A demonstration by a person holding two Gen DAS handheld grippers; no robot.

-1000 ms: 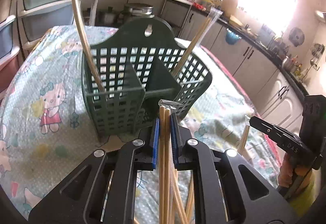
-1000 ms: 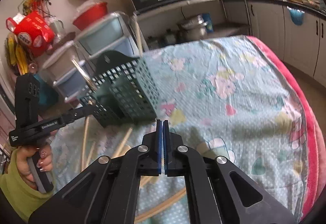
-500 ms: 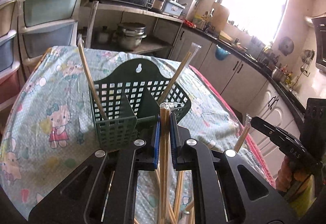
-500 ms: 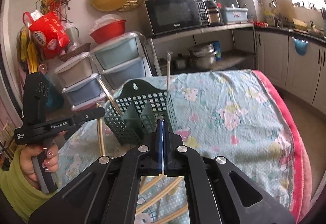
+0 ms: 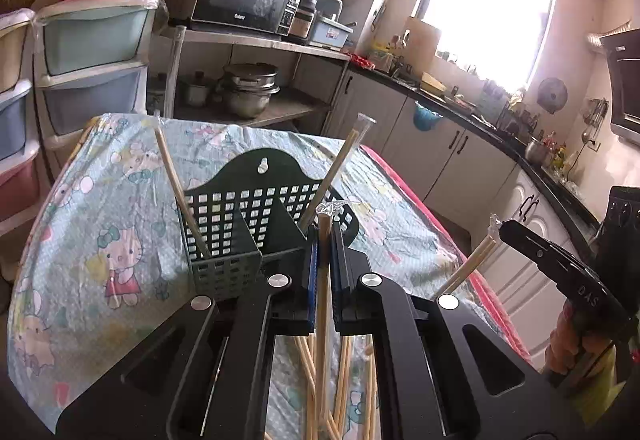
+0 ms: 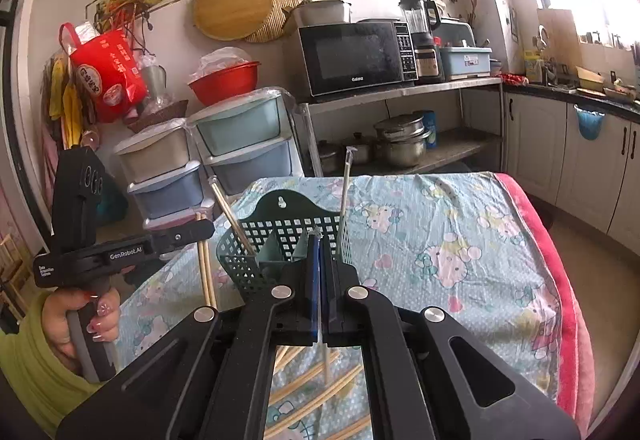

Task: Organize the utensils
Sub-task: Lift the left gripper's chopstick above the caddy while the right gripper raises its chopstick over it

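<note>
A dark green slotted basket (image 5: 240, 216) (image 6: 280, 228) stands on the table and holds two wrapped chopstick pairs, one leaning left (image 5: 172, 176) (image 6: 232, 216) and one leaning right (image 5: 340, 168) (image 6: 344, 200). My left gripper (image 5: 324, 240) (image 6: 192, 230) hangs in front of the basket, its jaws closing tight on a wrapped chopstick pair (image 5: 323, 300) (image 6: 206, 272) that stands upright. My right gripper (image 6: 320, 248) (image 5: 520, 236), off to the right, is shut on another wrapped pair (image 5: 468, 268) (image 6: 325, 354). Several loose chopsticks (image 5: 344, 380) (image 6: 316, 388) lie on the cloth below both grippers.
The table (image 5: 120, 200) (image 6: 460, 224) wears a light blue cartoon cloth with a pink edge on the right. Plastic drawer units (image 6: 240, 136) and a metal shelf with a microwave (image 6: 356, 56) and pots stand behind it. A person's hand (image 6: 92, 320) grips the left handle.
Both grippers have risen with their chopsticks still clamped. The basket now sits lower and farther off in both views, and more of the kitchen shows.
</note>
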